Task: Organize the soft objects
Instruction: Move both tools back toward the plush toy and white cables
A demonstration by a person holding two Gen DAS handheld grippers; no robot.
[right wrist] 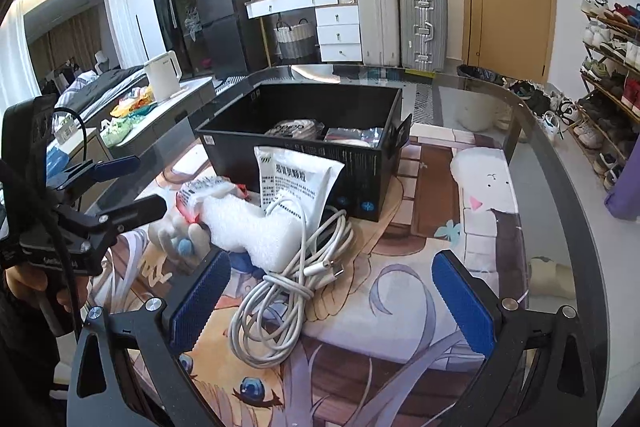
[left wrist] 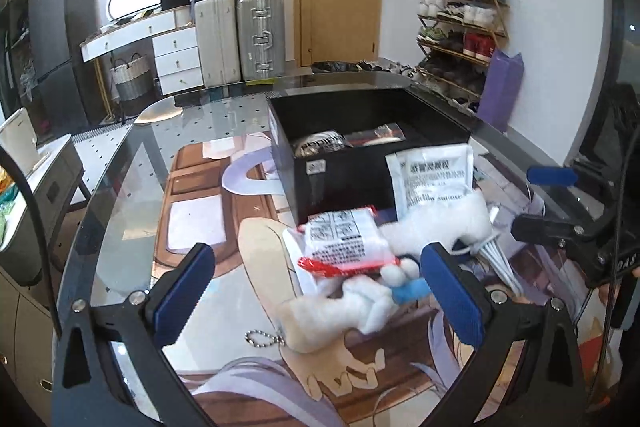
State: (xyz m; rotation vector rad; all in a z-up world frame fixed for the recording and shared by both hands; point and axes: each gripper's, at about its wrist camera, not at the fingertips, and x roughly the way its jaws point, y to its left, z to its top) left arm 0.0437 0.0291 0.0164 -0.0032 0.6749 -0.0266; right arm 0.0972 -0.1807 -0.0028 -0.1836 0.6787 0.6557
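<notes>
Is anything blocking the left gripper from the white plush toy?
Partly. A red-edged packet lies on top of the white plush toy, between the open left gripper and the black box. The toy's near end is exposed.

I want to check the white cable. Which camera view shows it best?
The right wrist view: the coiled white cable lies whole and unobstructed on the table, plug ends visible. In the left wrist view only a few strands show beside the white plush toy.
</notes>
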